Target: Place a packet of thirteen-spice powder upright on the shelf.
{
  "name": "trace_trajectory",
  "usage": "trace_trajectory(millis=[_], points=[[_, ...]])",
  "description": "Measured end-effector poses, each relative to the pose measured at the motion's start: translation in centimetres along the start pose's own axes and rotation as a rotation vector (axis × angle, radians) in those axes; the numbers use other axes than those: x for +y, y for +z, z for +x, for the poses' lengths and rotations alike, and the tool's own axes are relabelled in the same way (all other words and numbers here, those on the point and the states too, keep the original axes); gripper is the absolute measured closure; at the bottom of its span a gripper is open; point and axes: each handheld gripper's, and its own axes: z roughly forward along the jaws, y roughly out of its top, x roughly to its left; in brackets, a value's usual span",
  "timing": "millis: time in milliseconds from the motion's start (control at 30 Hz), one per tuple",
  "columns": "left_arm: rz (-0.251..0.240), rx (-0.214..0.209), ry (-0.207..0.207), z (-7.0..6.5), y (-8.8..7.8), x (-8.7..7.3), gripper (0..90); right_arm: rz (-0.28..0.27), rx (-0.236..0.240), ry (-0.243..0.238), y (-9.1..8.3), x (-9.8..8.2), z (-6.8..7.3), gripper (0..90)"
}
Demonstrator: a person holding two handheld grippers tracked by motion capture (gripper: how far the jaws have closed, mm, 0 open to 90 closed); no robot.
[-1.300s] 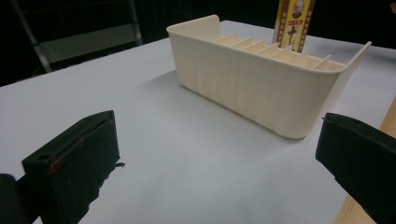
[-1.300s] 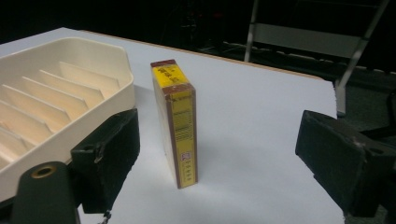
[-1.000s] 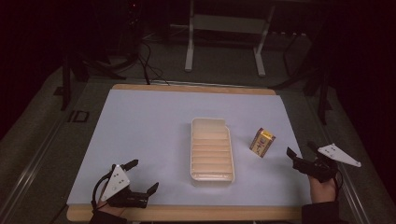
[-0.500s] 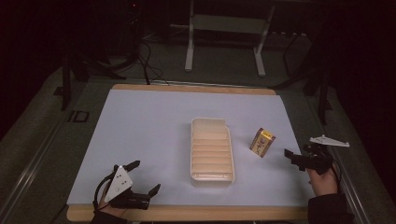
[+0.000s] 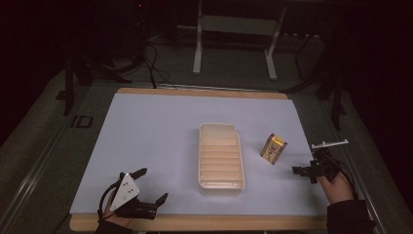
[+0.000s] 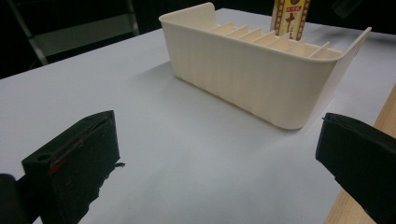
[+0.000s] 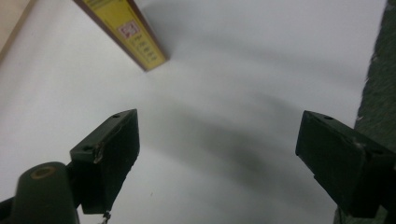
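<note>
A cream ribbed tray [image 5: 220, 156] lies lengthwise in the middle of the white sheet, and nothing lies in it. To its right stands a small yellow box [image 5: 273, 148] with dark red edges. My right gripper [image 5: 301, 169] is just right of the box, rolled on its side and open, pointing left. In the right gripper view the box [image 7: 126, 30] is ahead at the upper left, beyond the open gripper [image 7: 219, 140]. My left gripper [image 5: 152, 185] is open near the front left edge. The left gripper view has the tray [image 6: 252, 79] beyond the open gripper [image 6: 215, 154].
The white sheet [image 5: 160, 131] covers a wooden table whose front edge [image 5: 195, 223] runs under both hands. Dark grey floor [image 7: 380, 84] begins right beside my right gripper. Metal stand legs [image 5: 197, 48] and cables lie on the floor behind the table.
My right gripper has rolled onto its side, its grey plate now edge-on, and has edged left toward the yellow box. The left gripper has barely shifted.
</note>
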Motion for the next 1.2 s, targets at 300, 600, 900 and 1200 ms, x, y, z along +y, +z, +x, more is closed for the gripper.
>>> trace_trajectory(millis=[300,600,900,1200], points=[[0.000,-0.001,0.000,0.0,0.0,0.0,0.0,0.197,0.043,-0.053,0.0,0.1,-0.3,13.7],[0.003,-0.002,0.002,0.0,0.1,0.0,0.0,0.365,0.069,-0.147,-0.4,0.1,-0.4,14.3],[0.004,-0.026,0.009,-0.1,0.2,0.0,0.0,0.535,0.110,-0.287,-0.6,-0.2,0.0,14.6],[0.003,-0.030,0.008,-0.1,0.2,0.0,0.0,0.643,0.211,-0.446,-0.3,-0.8,1.6,17.4]])
